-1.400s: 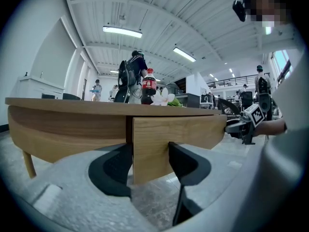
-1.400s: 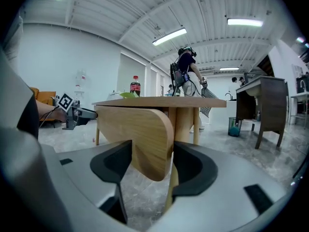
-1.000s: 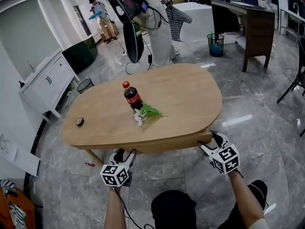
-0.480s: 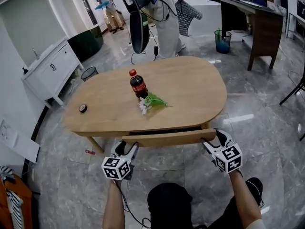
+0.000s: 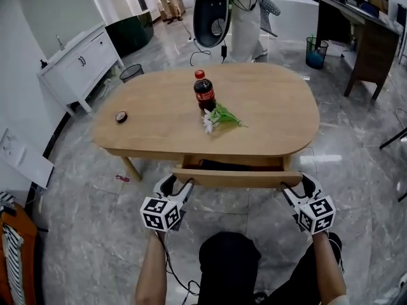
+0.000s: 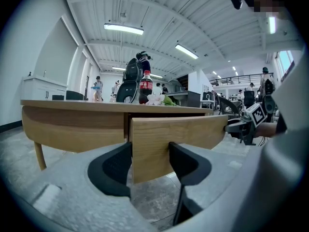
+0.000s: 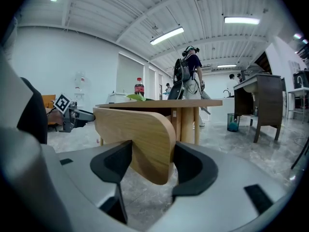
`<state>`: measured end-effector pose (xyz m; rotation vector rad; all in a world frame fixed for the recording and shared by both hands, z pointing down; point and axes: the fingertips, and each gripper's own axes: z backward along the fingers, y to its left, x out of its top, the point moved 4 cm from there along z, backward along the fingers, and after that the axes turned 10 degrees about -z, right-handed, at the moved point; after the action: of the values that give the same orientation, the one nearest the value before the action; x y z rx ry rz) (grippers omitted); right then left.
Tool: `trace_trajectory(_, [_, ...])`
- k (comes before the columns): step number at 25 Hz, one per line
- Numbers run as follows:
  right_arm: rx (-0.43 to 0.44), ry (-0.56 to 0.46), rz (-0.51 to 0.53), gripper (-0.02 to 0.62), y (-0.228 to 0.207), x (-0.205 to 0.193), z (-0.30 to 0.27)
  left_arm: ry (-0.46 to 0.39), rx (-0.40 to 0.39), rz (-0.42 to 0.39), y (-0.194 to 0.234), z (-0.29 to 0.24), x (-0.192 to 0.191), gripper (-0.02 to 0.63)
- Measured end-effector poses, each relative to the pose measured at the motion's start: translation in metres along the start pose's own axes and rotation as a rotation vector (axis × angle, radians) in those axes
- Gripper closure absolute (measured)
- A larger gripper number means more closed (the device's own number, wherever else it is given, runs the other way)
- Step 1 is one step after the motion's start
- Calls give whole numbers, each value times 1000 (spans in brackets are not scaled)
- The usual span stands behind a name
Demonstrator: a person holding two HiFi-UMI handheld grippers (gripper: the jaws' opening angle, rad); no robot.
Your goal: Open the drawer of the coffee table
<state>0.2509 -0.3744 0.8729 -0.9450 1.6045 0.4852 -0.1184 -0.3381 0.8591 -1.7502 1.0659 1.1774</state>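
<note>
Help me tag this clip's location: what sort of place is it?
Likely an open office or lab hall, not a home: dark desk near a waste bin, ceiling strip lights, a person standing with gear.

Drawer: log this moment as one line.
drawer: partly open | left tongs: shut on its left end | right tongs: shut on its right end | table: bottle and flowers on top

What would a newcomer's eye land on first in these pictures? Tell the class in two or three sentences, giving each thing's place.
The eye goes first to the drawer front, standing partly open at the near side of the oval wooden coffee table. The left gripper is clamped on its left end and the right gripper on its right end. On the tabletop, a red-capped cola bottle stands near the middle with a small bunch of flowers lying beside it.
</note>
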Motion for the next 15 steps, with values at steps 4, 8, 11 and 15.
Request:
trace_trajectory(4, [0, 3, 10, 319, 7, 0, 6, 5, -7, -2, -1, 9, 0, 373])
trace_trajectory(8, [-5, 4, 23, 319, 14, -3, 12, 5, -10, -4, -2, 17, -2, 373])
trace_trajectory(11, [-13, 2, 32, 321, 17, -6, 17, 6, -17, -4, -3, 19, -3, 373])
trace_trajectory(15, [-16, 4, 30, 321, 20, -8, 21, 5, -17, -6, -6, 25, -5, 373])
